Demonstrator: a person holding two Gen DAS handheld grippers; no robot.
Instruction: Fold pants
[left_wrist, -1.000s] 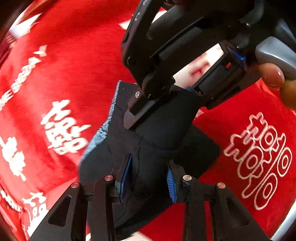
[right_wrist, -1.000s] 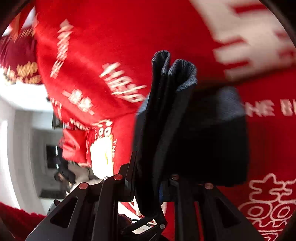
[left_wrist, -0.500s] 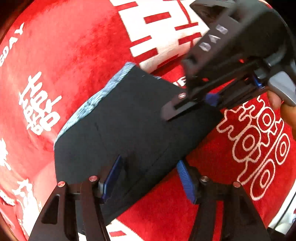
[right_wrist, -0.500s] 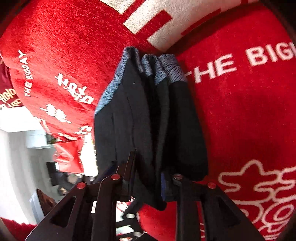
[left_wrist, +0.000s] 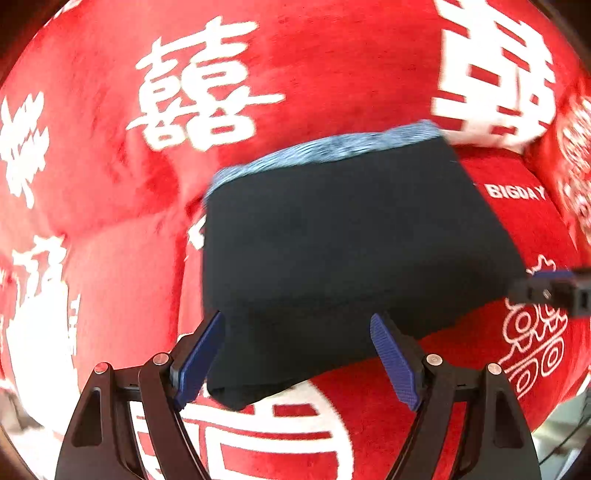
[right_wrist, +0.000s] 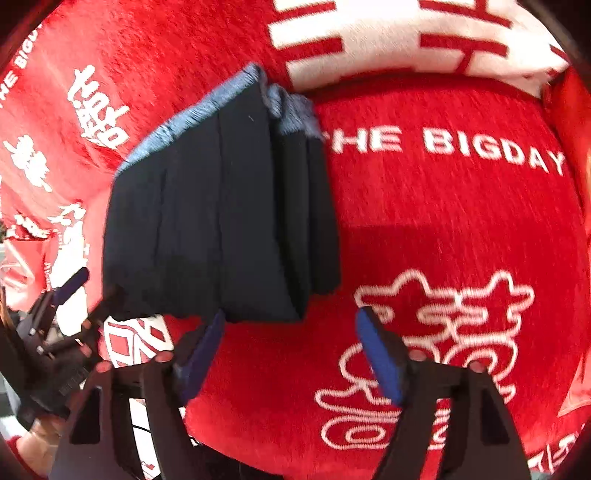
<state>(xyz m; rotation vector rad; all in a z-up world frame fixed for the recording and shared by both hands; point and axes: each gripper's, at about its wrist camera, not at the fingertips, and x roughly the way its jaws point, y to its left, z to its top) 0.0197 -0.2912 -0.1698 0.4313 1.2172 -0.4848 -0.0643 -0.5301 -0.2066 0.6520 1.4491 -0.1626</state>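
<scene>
pants (left_wrist: 343, 251) lie folded in a dark stack, blue waistband on the far edge, on red blanket (left_wrist: 110, 258) with white lettering. left gripper (left_wrist: 297, 356) spread wide, low over the near edge, holding nothing. right gripper (right_wrist: 290, 350) spread wide beside the stack, also holding nothing.

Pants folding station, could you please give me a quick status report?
Left gripper open, right gripper open, neither holding cloth. Pants folded into a compact stack on the red blanket. Nothing in the way.
</scene>
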